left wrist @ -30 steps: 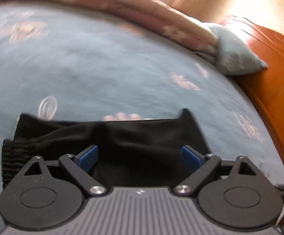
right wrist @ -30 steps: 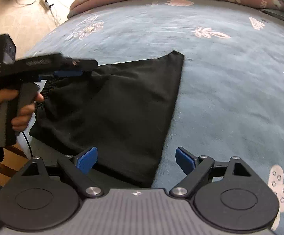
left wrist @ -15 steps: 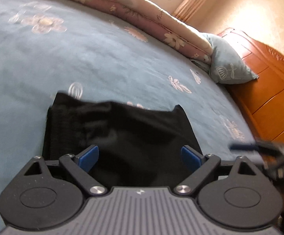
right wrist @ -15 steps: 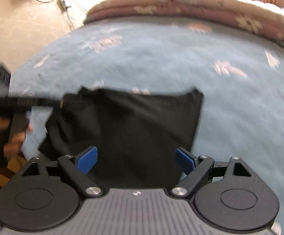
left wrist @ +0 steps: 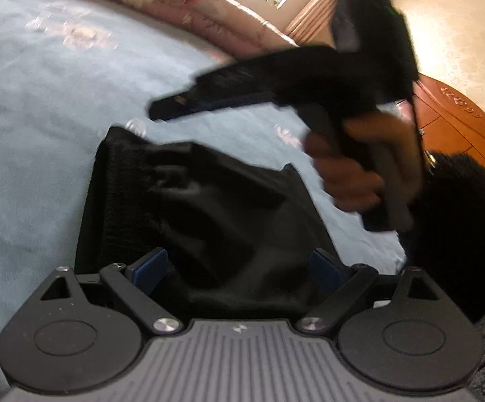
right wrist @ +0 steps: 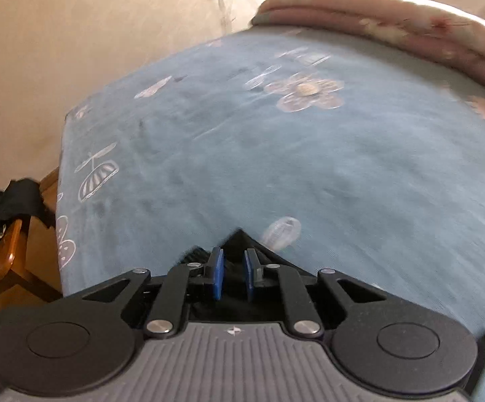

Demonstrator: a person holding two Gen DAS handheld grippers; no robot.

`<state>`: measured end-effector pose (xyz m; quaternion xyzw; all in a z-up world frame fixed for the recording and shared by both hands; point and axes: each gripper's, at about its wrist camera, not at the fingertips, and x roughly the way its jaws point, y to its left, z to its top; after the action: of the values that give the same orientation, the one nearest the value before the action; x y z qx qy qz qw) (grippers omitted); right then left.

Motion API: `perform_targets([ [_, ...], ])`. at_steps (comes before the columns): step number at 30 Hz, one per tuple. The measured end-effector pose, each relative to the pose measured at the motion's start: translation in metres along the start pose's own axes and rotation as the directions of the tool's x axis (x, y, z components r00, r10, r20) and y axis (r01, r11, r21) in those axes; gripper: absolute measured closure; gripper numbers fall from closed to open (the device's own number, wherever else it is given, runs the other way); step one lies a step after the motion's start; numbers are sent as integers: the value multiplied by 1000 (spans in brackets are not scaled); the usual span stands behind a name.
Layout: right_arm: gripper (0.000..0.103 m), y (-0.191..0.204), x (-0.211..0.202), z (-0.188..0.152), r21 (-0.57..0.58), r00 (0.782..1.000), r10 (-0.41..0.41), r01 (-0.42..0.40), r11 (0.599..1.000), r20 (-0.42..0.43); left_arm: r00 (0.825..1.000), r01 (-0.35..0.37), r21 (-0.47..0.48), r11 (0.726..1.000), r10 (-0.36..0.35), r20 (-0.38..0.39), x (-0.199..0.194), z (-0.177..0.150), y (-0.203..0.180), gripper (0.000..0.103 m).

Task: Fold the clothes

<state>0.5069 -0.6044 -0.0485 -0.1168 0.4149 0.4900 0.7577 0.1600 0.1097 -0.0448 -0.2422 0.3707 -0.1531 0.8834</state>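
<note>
A black garment (left wrist: 192, 201) with an elastic waistband lies folded on the blue flowered bed (left wrist: 41, 134). My left gripper (left wrist: 239, 264) hovers open over its near edge, nothing between its blue pads. A hand (left wrist: 359, 174) holds my right gripper (left wrist: 162, 109) above the garment's far left corner, apart from the cloth. In the right wrist view the right gripper (right wrist: 233, 273) has its jaws closing to a narrow gap. The garment's corner (right wrist: 239, 239) shows just beyond and below its fingertips, not pinched between them.
A rolled pink flowered quilt (left wrist: 175, 10) runs along the bed's far side. An orange wooden headboard (left wrist: 460, 127) stands at the right. Off the bed's left edge, a wooden stool (right wrist: 8, 234) carries a heap of clothes (right wrist: 14, 197).
My right gripper swung left across the garment to its far left corner and its jaws went from wide to nearly together. My left gripper shifted sideways over the near edge, still open.
</note>
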Motion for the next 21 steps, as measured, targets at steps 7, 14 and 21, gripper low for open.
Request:
perform_targets([
  [7, 96, 1, 84, 5, -29, 987, -86, 82, 996, -139, 1000, 27, -8, 1000, -27, -3, 1, -1, 7, 11],
  [14, 93, -16, 75, 14, 112, 994, -61, 70, 991, -86, 999, 49, -1, 999, -49, 0, -12, 7, 4, 11],
  [21, 83, -17, -6, 11, 108, 993, -112, 114, 988, -21, 992, 114, 1, 993, -114, -61, -15, 11, -4, 11],
])
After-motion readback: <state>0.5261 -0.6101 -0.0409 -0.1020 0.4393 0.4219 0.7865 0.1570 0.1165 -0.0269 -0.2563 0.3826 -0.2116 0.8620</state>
